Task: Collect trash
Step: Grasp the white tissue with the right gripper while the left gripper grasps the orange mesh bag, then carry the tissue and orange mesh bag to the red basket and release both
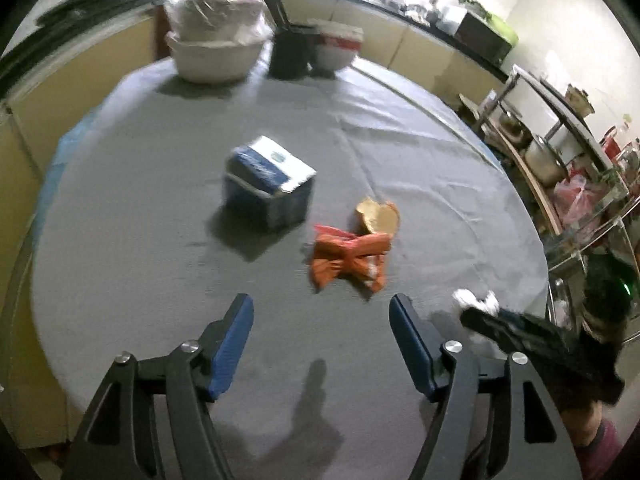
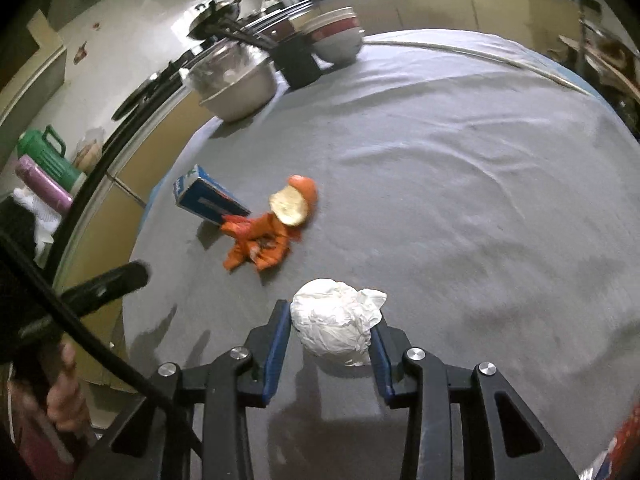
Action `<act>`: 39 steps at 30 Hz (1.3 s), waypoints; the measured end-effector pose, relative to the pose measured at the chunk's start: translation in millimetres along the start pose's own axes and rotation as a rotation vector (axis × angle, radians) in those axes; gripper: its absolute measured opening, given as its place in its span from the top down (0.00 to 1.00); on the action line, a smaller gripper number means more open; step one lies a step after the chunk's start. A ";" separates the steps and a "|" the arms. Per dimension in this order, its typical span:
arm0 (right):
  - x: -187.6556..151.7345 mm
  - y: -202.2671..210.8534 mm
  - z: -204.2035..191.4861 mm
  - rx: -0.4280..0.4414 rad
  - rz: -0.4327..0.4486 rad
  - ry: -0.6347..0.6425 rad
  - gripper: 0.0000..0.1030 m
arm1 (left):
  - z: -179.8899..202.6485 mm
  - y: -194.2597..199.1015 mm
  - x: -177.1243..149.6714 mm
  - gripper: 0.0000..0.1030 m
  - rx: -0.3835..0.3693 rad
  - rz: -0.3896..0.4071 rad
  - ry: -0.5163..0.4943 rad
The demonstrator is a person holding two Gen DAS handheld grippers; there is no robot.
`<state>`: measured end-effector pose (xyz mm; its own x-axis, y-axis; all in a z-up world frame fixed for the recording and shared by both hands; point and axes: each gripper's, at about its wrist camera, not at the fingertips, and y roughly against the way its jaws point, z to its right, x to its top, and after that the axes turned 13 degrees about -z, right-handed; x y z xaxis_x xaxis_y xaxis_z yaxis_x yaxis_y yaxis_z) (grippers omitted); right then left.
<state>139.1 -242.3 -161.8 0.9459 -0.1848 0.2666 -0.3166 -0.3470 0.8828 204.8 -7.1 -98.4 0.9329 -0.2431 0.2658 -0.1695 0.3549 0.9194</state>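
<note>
Left wrist view first: your left gripper [image 1: 322, 344] hovers over the grey tablecloth [image 1: 140, 208] with its jaws spread wide and nothing between them. Going left to right ahead of it, you have the blue carton [image 1: 268, 186], then the crumpled orange wrapper [image 1: 350, 258] with the orange peel [image 1: 380, 216] touching its far edge. At the far right your right gripper [image 1: 520, 330] comes into that view, a bit of white showing at its tip.

From the right wrist view, the same three pieces sit in the same order: blue carton [image 2: 208, 198], orange wrapper [image 2: 256, 246], orange peel [image 2: 296, 202]. Nearer to you, the white paper ball [image 2: 336, 322] lies between the fingers of your right gripper [image 2: 334, 338]. The jaws stand close on either side of it and appear to touch it, but you cannot tell whether they are truly pinching it or only framing it.

By my reading, you are early in the job: the paper ball is the only piece being taken, and no bin is visible. The carton, wrapper and peel all remain to collect.
</note>
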 end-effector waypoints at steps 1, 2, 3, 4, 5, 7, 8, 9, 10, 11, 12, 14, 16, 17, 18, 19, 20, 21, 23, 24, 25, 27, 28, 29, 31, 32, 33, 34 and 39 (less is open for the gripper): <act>-3.3 2.9 3.4 -0.001 0.006 -0.005 0.61 | 2.8 -7.0 5.6 0.31 -0.027 -0.013 0.006; -6.2 5.8 6.5 -0.004 0.011 -0.010 0.61 | 4.9 -13.1 10.2 0.31 -0.044 -0.019 0.018; -10.5 8.9 10.6 -0.003 0.015 -0.016 0.61 | 7.3 -20.2 14.7 0.31 -0.048 -0.028 0.042; -12.9 9.9 13.6 0.001 0.017 -0.022 0.61 | 8.4 -25.0 17.8 0.31 -0.051 -0.032 0.056; -15.9 11.8 17.4 0.006 0.021 -0.032 0.61 | 11.1 -30.9 20.8 0.31 -0.062 -0.036 0.065; -18.4 14.9 23.1 0.020 0.029 -0.044 0.61 | 16.0 -43.0 25.5 0.31 -0.071 -0.047 0.089; -21.2 16.8 26.5 0.028 0.032 -0.048 0.61 | 18.2 -46.9 27.0 0.31 -0.073 -0.045 0.098; -22.1 17.9 28.3 0.034 0.036 -0.055 0.61 | 20.6 -50.7 27.9 0.31 -0.075 -0.041 0.102; -22.6 18.8 30.4 0.040 0.039 -0.061 0.61 | 23.2 -54.8 29.2 0.31 -0.067 -0.040 0.105; -23.2 19.5 32.8 0.049 0.040 -0.067 0.61 | 26.4 -58.3 30.8 0.31 -0.056 -0.046 0.106; -23.5 19.6 33.4 0.056 0.041 -0.070 0.61 | 28.7 -60.8 31.9 0.31 -0.050 -0.047 0.104; -25.1 21.2 35.8 0.070 0.044 -0.071 0.61 | 32.7 -63.8 33.7 0.31 -0.025 -0.035 0.100; -25.9 21.6 36.7 0.079 0.047 -0.068 0.61 | 34.2 -67.7 35.5 0.31 0.003 -0.030 0.093; -26.2 21.5 37.3 0.085 0.047 -0.068 0.61 | 35.2 -70.4 36.9 0.31 0.014 -0.029 0.089; -26.5 21.1 38.2 0.090 0.047 -0.070 0.61 | 37.1 -71.7 38.1 0.31 0.033 -0.015 0.083; -26.9 20.4 38.9 0.096 0.047 -0.072 0.61 | 37.1 -71.8 38.8 0.31 0.046 -0.007 0.078; -27.5 19.4 39.6 0.101 0.045 -0.075 0.61 | 38.2 -73.4 39.9 0.31 0.055 -0.005 0.074; -28.1 18.9 40.4 0.105 0.043 -0.076 0.61 | 39.1 -74.5 40.6 0.31 0.064 0.002 0.070; -29.4 17.6 40.6 0.112 0.041 -0.077 0.61 | 40.9 -76.9 42.3 0.31 0.075 0.012 0.061; -30.1 17.8 40.3 0.113 0.040 -0.075 0.61 | 41.3 -78.6 42.7 0.32 0.080 0.018 0.054; -30.7 17.7 39.7 0.112 0.041 -0.072 0.61 | 40.6 -78.9 42.6 0.35 0.087 0.028 0.049; -31.1 17.6 39.5 0.116 0.044 -0.071 0.61 | 40.1 -78.3 41.1 0.40 0.091 0.042 0.037; -31.1 17.8 39.5 0.118 0.046 -0.071 0.61 | 39.3 -77.1 40.6 0.41 0.087 0.047 0.032; -30.9 17.8 39.8 0.118 0.047 -0.071 0.61 | 39.2 -76.4 39.6 0.42 0.087 0.053 0.028; -31.2 18.5 40.1 0.118 0.050 -0.075 0.61 | 40.0 -75.5 36.7 0.43 0.093 0.059 0.020; -31.7 19.2 40.3 0.119 0.052 -0.076 0.61 | 40.9 -74.8 34.7 0.43 0.098 0.060 0.015; -32.4 20.7 40.5 0.119 0.057 -0.076 0.61 | 41.9 -74.5 32.8 0.44 0.099 0.060 0.014; -32.8 22.4 40.9 0.118 0.063 -0.075 0.61 | 43.6 -74.7 30.2 0.44 0.096 0.057 0.015; -36.5 31.5 43.3 0.111 0.088 -0.078 0.61 | 49.5 -65.7 16.9 0.44 0.132 0.051 0.024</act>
<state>91.5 -286.3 -160.5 0.9073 -0.2880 0.3063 -0.4077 -0.4252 0.8081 216.0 -79.3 -140.0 0.9290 -0.2056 0.3077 -0.2557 0.2443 0.9354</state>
